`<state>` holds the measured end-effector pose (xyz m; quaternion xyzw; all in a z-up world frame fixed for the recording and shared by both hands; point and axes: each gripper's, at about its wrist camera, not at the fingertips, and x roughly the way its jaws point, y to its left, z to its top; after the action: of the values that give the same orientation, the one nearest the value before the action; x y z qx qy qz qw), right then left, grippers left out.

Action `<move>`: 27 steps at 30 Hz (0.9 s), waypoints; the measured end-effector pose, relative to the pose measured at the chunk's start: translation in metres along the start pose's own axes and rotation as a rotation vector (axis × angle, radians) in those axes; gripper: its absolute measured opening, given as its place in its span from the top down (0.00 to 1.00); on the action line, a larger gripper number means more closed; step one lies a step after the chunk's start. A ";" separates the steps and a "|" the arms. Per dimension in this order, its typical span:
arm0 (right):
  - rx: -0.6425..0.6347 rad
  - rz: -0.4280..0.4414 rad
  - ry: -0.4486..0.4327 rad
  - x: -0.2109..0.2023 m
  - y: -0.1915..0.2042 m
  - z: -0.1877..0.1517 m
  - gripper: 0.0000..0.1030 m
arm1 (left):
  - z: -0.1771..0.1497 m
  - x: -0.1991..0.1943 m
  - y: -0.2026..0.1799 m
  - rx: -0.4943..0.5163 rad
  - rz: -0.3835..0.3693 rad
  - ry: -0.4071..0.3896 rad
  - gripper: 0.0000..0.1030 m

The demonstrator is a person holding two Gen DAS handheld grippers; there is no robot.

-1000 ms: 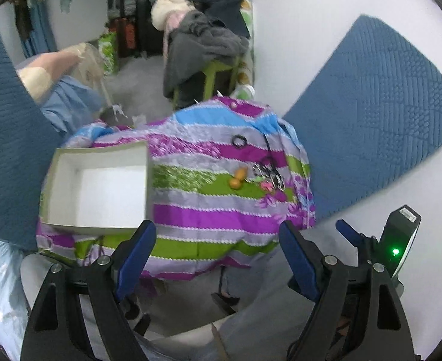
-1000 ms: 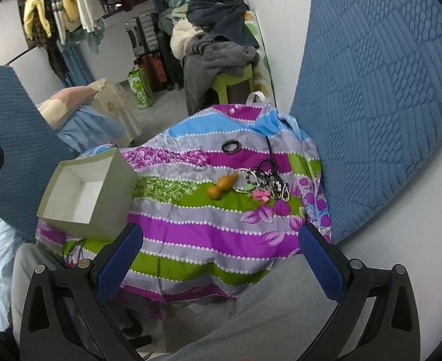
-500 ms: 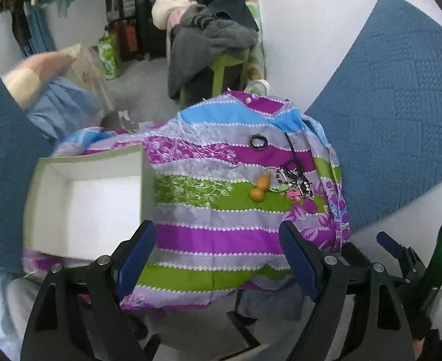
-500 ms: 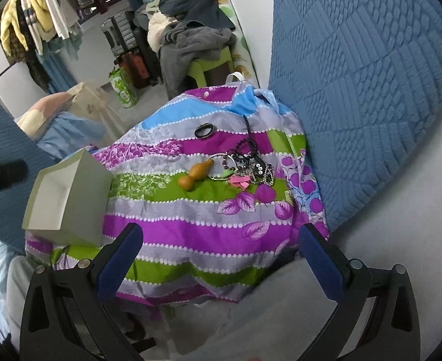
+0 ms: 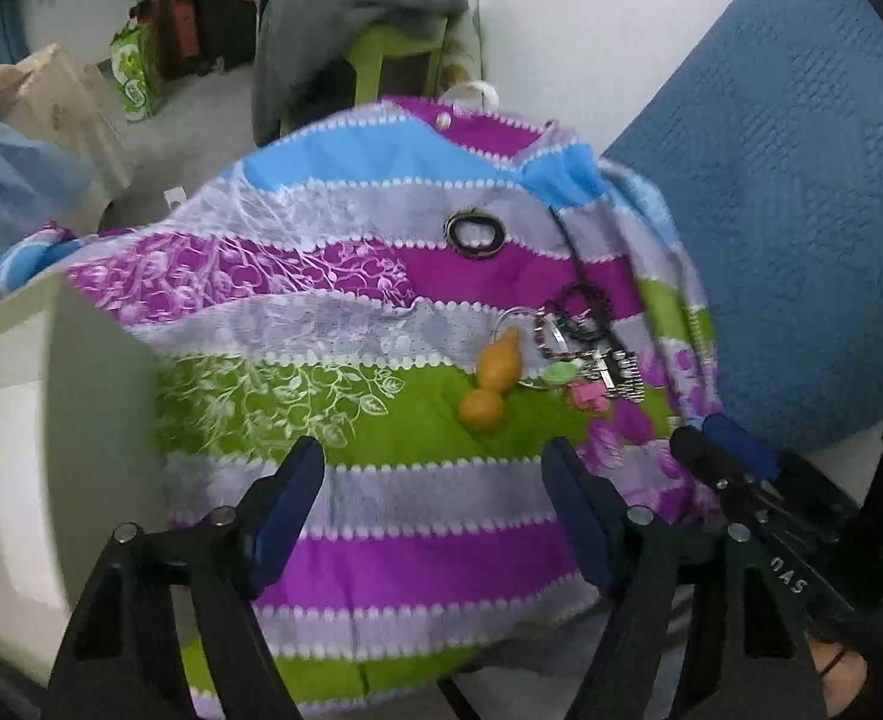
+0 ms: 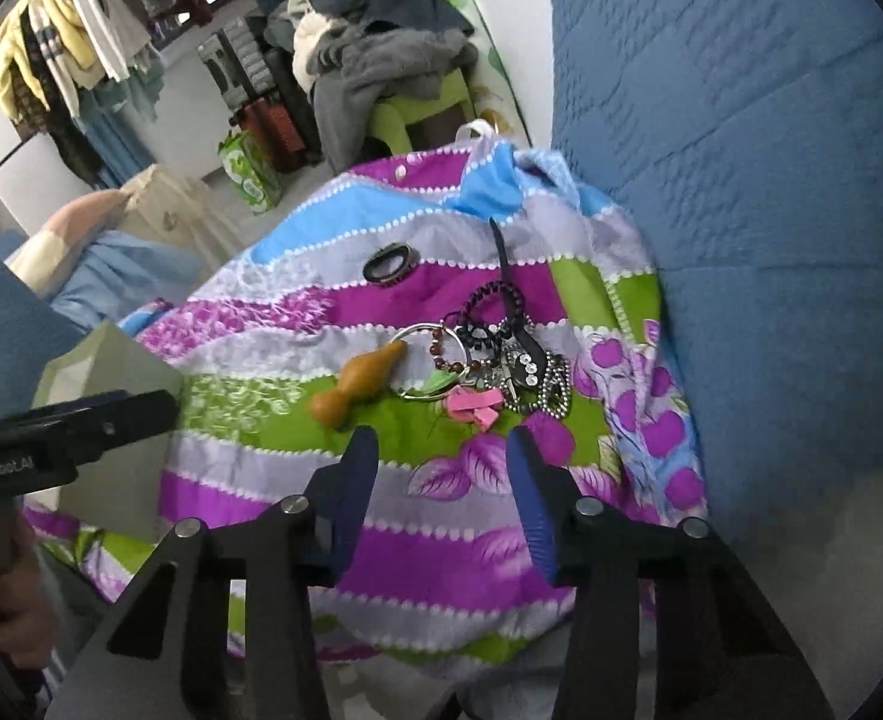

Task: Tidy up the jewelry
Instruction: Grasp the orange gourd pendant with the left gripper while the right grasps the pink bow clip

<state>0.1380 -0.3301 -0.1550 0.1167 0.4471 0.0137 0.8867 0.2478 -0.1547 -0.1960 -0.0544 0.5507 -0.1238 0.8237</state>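
Note:
A heap of jewelry [image 5: 585, 342] [image 6: 501, 360] lies on the right of a striped cloth [image 5: 381, 552] [image 6: 441, 540]: bead bracelets, chains, a metal ring and a pink piece [image 6: 471, 408]. An orange gourd-shaped pendant [image 5: 492, 384] [image 6: 360, 384] lies just left of the heap. A dark oval ring [image 5: 475, 232] [image 6: 388, 264] sits alone farther back. A pale open box [image 5: 21, 420] [image 6: 111, 372] stands at the cloth's left edge. My left gripper [image 5: 432, 468] hovers over the cloth in front of the pendant, jaws closing on nothing. My right gripper [image 6: 441, 450] hangs just short of the pink piece, jaws closing, nothing between them.
A blue quilted mat [image 5: 801, 180] [image 6: 741, 180] leans on the white wall right of the cloth. Behind stands a green stool [image 5: 393, 54] [image 6: 411, 102] piled with clothes, and garments [image 6: 69, 42] hang at the back left. A hand [image 6: 3, 600] grips the left tool's handle.
Both grippers have come down and closer to the cloth, so the jewelry looks larger. The right jaws have narrowed a lot, the left jaws a little. The box now fills the left wrist view's left side.

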 end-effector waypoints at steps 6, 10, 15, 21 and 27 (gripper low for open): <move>-0.030 -0.045 0.011 0.040 -0.010 0.005 0.60 | 0.008 0.045 0.000 -0.020 -0.101 0.039 0.42; -0.027 -0.060 0.039 0.063 -0.017 0.008 0.60 | 0.011 0.063 -0.005 -0.008 -0.144 0.054 0.46; -0.024 -0.021 0.095 0.087 -0.016 0.011 0.60 | 0.014 0.082 -0.010 0.020 -0.163 0.078 0.56; -0.033 -0.040 0.136 0.106 -0.015 0.012 0.62 | 0.014 0.100 -0.009 0.014 -0.172 0.082 0.59; -0.087 -0.053 0.137 0.108 -0.004 0.012 0.68 | 0.016 0.098 -0.010 0.009 -0.189 0.067 0.73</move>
<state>0.2124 -0.3228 -0.2341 0.0647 0.5086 0.0175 0.8584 0.2965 -0.1905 -0.2748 -0.0982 0.5700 -0.2053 0.7895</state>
